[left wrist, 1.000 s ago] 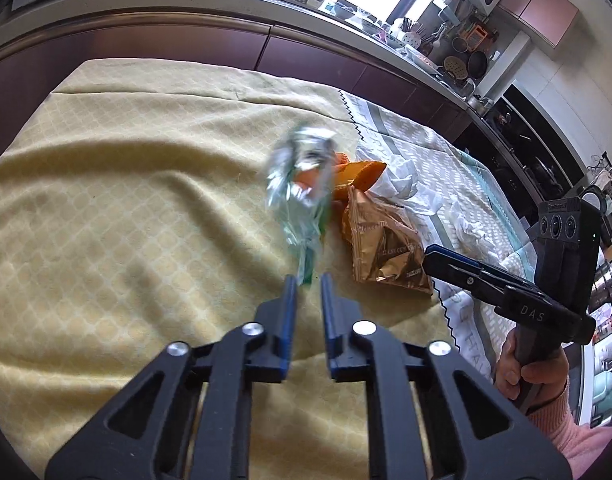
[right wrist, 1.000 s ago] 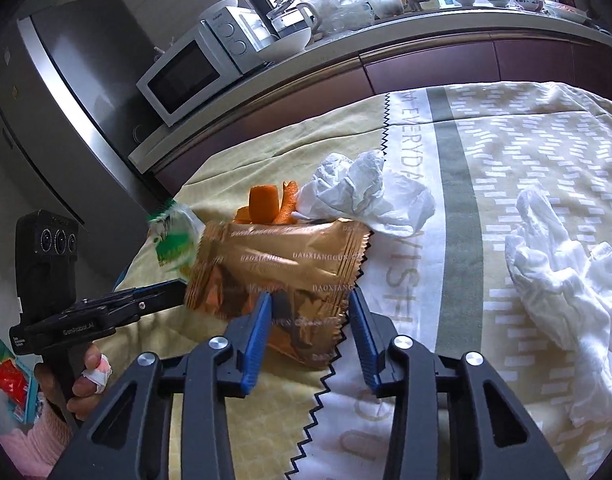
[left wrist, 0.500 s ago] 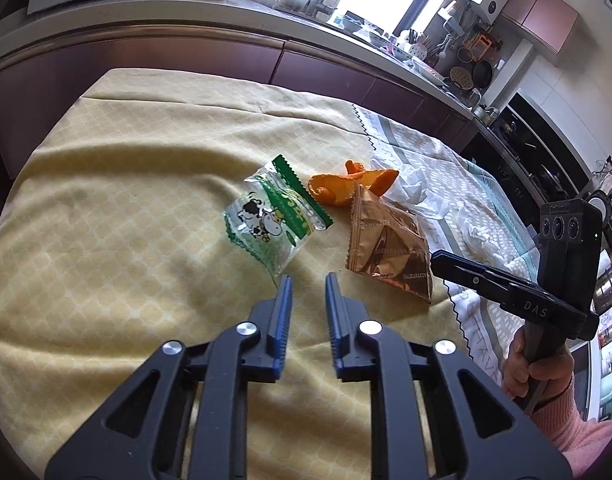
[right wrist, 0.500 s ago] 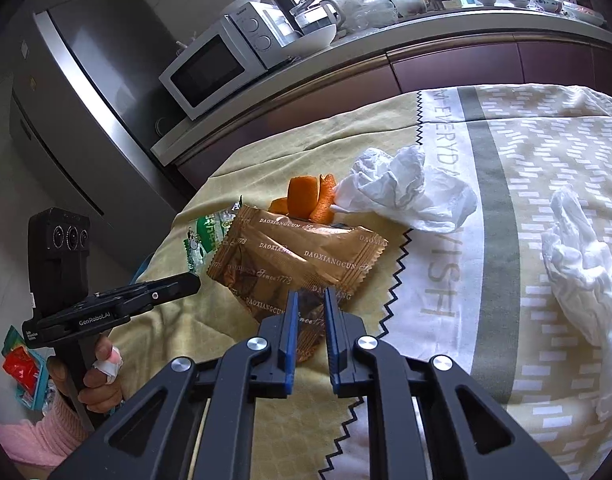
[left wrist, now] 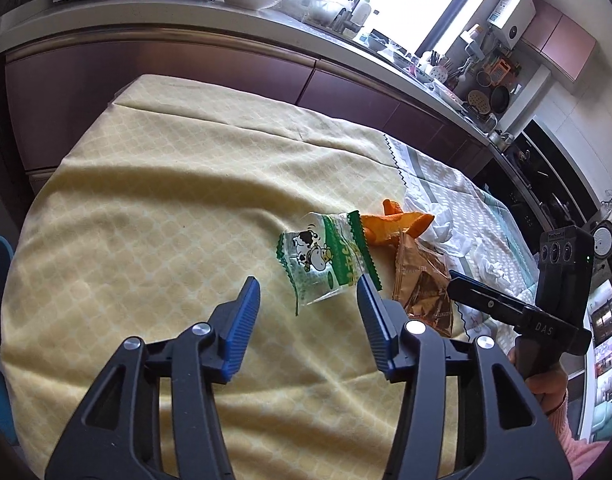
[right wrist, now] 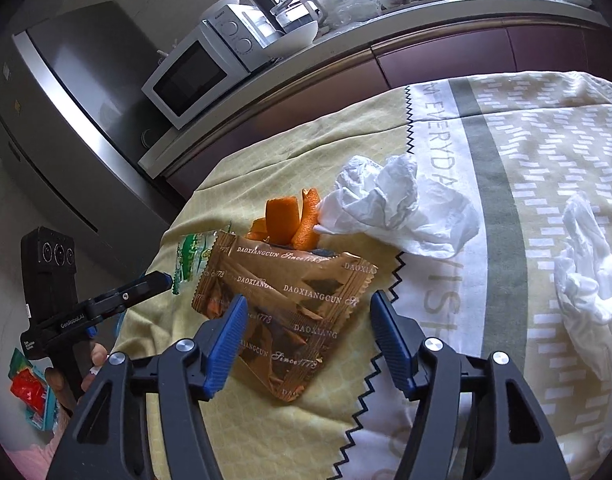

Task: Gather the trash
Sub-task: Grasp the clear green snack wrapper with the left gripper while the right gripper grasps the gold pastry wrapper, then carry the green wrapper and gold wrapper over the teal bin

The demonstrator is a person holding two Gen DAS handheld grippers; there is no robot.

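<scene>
Both tools' jaws are opening: the left tool (left wrist: 308, 292) over the clear green-edged cow-print wrapper (left wrist: 326, 260), the right tool (right wrist: 308, 312) astride the crinkled bronze foil packet (right wrist: 283, 304), both lying on the yellow-clothed surface (left wrist: 145, 220).

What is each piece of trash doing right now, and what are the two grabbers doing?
Left gripper: jaws opening, holding nothing.
Right gripper: jaws opening, pads off the wrapper.
Cow wrapper: lying flat, empty.
Gold wrapper: lying crumpled, torn open.
Orange peel: curled, behind the gold wrapper.
Near tissue: crumpled.
Far tissue: crumpled.
</scene>
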